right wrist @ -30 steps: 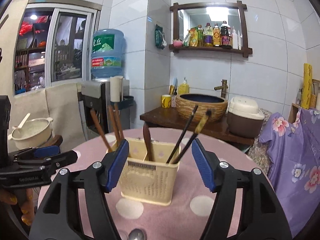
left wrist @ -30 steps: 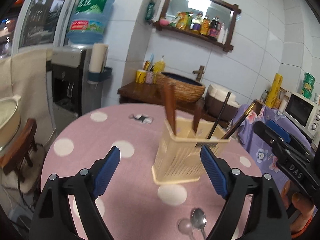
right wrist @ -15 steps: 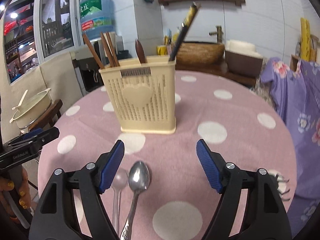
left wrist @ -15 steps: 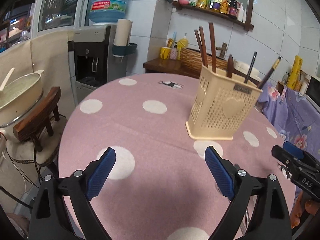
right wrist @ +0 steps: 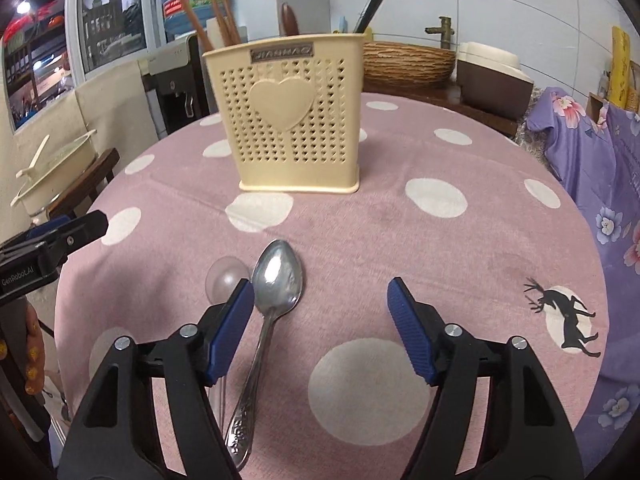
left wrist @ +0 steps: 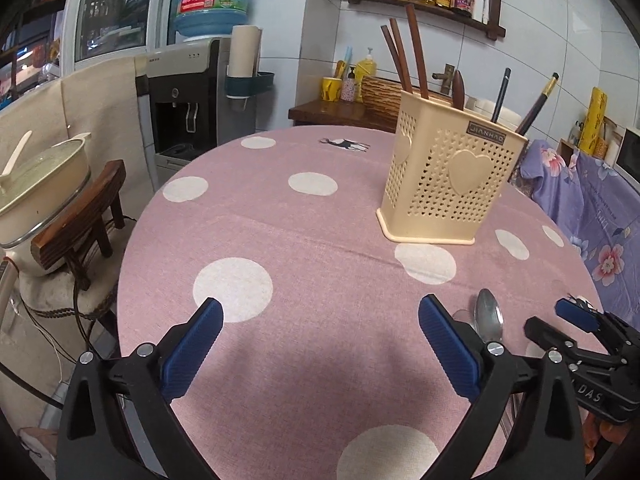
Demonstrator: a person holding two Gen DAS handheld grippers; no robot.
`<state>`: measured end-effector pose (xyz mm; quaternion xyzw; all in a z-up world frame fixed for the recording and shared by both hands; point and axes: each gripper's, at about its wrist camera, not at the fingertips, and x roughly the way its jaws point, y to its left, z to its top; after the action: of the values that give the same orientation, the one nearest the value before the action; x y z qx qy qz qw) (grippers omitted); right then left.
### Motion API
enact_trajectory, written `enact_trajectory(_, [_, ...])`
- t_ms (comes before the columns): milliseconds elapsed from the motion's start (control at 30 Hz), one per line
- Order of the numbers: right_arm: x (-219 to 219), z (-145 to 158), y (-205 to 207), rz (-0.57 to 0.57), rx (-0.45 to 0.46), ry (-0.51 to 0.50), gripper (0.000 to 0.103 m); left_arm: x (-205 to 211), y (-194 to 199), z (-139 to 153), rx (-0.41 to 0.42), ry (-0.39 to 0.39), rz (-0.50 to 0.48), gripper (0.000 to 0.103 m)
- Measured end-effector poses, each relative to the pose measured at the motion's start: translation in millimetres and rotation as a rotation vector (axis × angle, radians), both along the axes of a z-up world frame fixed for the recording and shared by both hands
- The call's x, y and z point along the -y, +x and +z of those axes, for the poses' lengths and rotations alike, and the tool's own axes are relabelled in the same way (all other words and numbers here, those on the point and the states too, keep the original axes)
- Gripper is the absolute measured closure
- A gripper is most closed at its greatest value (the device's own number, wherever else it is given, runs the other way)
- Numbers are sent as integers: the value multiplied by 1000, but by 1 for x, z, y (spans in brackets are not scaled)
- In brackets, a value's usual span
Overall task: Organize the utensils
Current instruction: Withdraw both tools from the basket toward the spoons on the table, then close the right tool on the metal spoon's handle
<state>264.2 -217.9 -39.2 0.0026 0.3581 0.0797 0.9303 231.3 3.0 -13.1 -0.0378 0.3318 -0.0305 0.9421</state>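
Right wrist view: right gripper gapes over a metal spoon before the utensil holder; left gripper, jaws just widened, holds nothing.

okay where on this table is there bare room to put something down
The widest bare patch is the tablecloth left of the utensil holder, running to the table's left edge. Another lies right of the metal spoon, toward the deer print. It is crowded in front of the holder, where the metal spoon and clear spoon lie side by side.
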Motion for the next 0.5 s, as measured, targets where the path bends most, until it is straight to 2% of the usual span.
enact_trajectory(367, [-24,-21,5,63,-104,-94,41,1,-2,-6,-28,-13,0,6])
enact_trajectory(433, [-25,-25,6,67,-126,-99,44,1,-2,-6,-31,-18,-1,6])
enact_trajectory(500, [-25,-26,6,70,-132,-89,52,1,-2,-6,-31,-19,-3,6])
